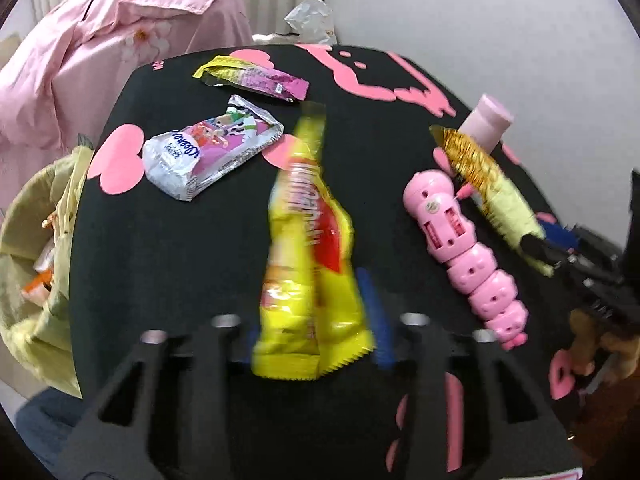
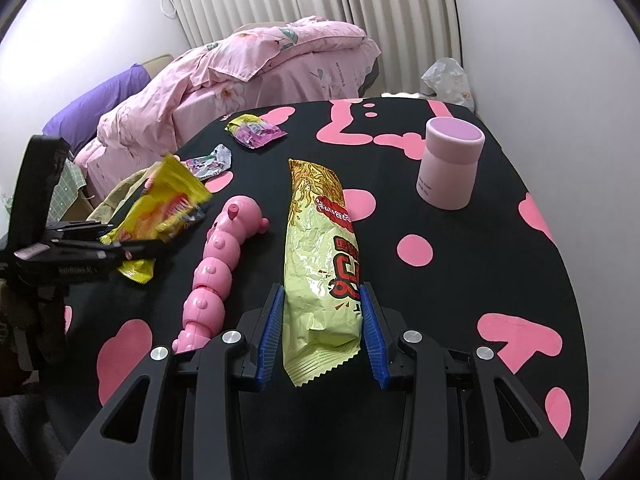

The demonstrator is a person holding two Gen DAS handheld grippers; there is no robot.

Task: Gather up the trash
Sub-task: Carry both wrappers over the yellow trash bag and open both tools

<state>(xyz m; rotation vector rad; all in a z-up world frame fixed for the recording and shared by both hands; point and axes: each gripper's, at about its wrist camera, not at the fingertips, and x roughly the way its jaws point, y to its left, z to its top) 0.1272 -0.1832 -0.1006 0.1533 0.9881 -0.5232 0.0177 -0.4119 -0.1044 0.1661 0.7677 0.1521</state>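
Left wrist view
- Left gripper (image 1: 316, 344): clenched on the lower end of a yellow snack wrapper (image 1: 308, 248); the wrapper is seen blurred, lifted above the table (image 1: 192, 264).
- Silver-pink wrapper (image 1: 212, 152): lying toward the table's left edge, apart from the held wrapper.
- Purple-yellow wrapper (image 1: 256, 78): lying near the far edge, beyond the silver-pink one.
- Pink caterpillar toy (image 1: 460, 248): stretched along the table's right half, beside the held wrapper but not touching it.
- Gold-green noodle bag (image 1: 488, 184): seen just beyond the toy, its near end taken in the right gripper (image 1: 560, 256).
- Pink jar (image 1: 486, 122): standing behind the noodle bag near the right edge, partly covered by it.
- Trash bag (image 1: 36, 248): open beyond the left edge, with wrappers inside.
- Pink bedding (image 1: 120, 40): piled behind the far left corner.

Right wrist view
- Right gripper (image 2: 322, 332): blue pads closed against both sides of the gold-green noodle bag (image 2: 320, 256), near its lower end.
- Pink caterpillar toy (image 2: 216, 272): lying just left of the bag, not touching it.
- Left gripper (image 2: 132, 250): noted at the left edge, grasping the yellow snack wrapper (image 2: 164, 208).
- Silver-pink wrapper (image 2: 210, 166): partly hidden behind the yellow one.
- Purple-yellow wrapper (image 2: 254, 132): near the far edge.
- Pink jar (image 2: 450, 162): upright toward the far right corner, well apart from the bag.
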